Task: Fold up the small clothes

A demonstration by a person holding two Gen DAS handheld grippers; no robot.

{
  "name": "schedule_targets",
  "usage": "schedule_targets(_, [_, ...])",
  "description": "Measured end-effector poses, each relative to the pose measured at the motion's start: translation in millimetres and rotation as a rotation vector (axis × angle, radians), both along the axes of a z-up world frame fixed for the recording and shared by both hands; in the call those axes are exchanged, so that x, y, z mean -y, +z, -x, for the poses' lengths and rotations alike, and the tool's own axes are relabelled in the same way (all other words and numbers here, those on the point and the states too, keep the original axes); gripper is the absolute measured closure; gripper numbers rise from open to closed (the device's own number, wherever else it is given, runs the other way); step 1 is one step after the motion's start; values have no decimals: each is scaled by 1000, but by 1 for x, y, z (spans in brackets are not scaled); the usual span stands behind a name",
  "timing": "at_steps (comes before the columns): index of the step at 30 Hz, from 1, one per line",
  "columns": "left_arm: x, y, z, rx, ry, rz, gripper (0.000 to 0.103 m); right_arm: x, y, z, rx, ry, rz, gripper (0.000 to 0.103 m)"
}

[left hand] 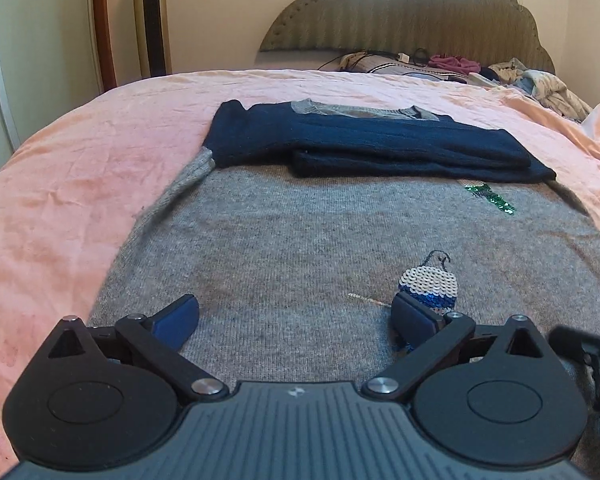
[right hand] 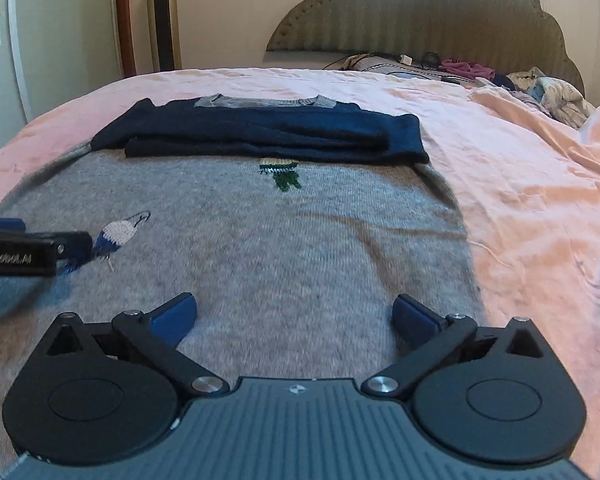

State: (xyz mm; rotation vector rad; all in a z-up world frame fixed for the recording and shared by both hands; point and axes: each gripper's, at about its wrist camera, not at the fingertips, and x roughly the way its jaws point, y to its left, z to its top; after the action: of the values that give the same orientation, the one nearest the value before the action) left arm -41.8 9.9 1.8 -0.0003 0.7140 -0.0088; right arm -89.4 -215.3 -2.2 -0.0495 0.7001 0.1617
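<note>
Pink crumpled bedspread [left hand: 80, 152] covers a wide bed, with a tall gold tower fan [left hand: 151, 16] standing against the wall at far left and a scalloped olive padded headboard [left hand: 420, 12] behind. Spread flat on the bedspread lies a grey knitted sweater [left hand: 292, 232] with both navy blue sleeves [left hand: 360, 144] folded across its chest, just below the collar. Left gripper [left hand: 296, 316] hovers low over the sweater's hem end with its jaws spread wide and nothing between them; a sequinned white-and-blue bird patch [left hand: 430, 282] sits just beyond its right finger. Right gripper [right hand: 294, 314] is just beside it over the same hem end, jaws likewise wide apart and empty, near the sweater's right edge. A heap of loose clothes [right hand: 548, 92] lies at the far right by the headboard
</note>
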Motion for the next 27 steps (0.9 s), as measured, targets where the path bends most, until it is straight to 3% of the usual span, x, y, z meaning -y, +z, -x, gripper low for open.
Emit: schedule_targets(27, [1,-1,-2,-4,7,-9,0,-1,0,-2,3,-6,-8,0])
